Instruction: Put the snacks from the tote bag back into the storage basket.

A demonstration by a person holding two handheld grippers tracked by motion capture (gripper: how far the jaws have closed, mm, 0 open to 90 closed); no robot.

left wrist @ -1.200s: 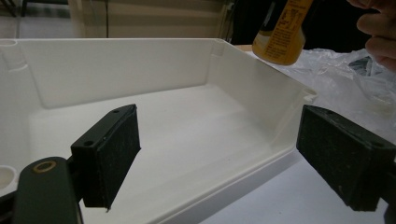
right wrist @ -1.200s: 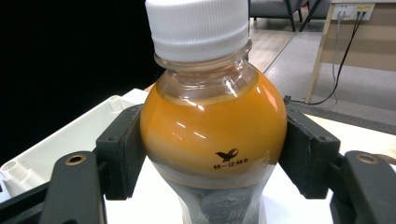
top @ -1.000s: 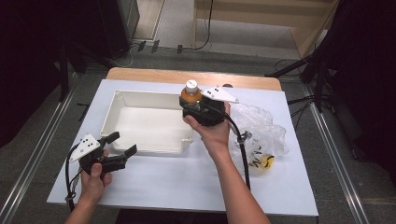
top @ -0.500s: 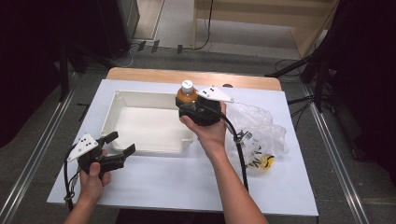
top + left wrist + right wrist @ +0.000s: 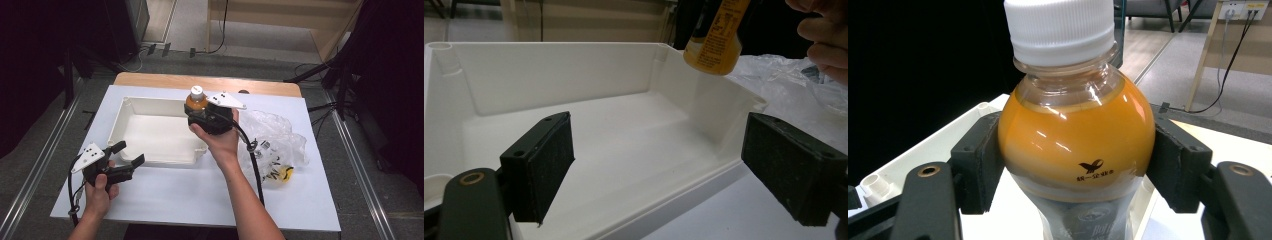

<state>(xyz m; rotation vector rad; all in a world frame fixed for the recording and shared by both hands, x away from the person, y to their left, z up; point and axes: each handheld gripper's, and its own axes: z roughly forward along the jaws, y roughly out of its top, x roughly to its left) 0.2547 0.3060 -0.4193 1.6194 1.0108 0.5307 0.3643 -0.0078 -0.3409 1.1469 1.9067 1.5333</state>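
your right gripper (image 5: pixel 200 114) is clamped on the orange drink bottle (image 5: pixel 196 100), and the right gripper view shows what the high view cannot: both pads pressed flat against the bottle's (image 5: pixel 1075 145) bulging shoulder, the white cap (image 5: pixel 1060 27) upright above them, and a small bird logo on the plastic. the left gripper view gives the bottle's (image 5: pixel 716 37) underside instead: its labelled lower half hangs in the air above the far right corner of the white bin (image 5: pixel 574 75), not touching the wall or the floor of it.

your left gripper (image 5: pixel 129 156) sits low at the near left of the table (image 5: pixel 175 195), jaws spread wide with nothing between them, pointing at the bin's near wall (image 5: pixel 160 159).

against the frame a second ago, the bottle has drifted slightly left, closer over the bin's right edge; your left hand has kept its place.

the bin holds nothing; its floor is bare white in the high view and in the left gripper view. the crumpled clear plastic bag (image 5: pixel 275 140) lies to the right of the bin, with small dark and yellow items (image 5: pixel 280 172) inside that are too small to make out.
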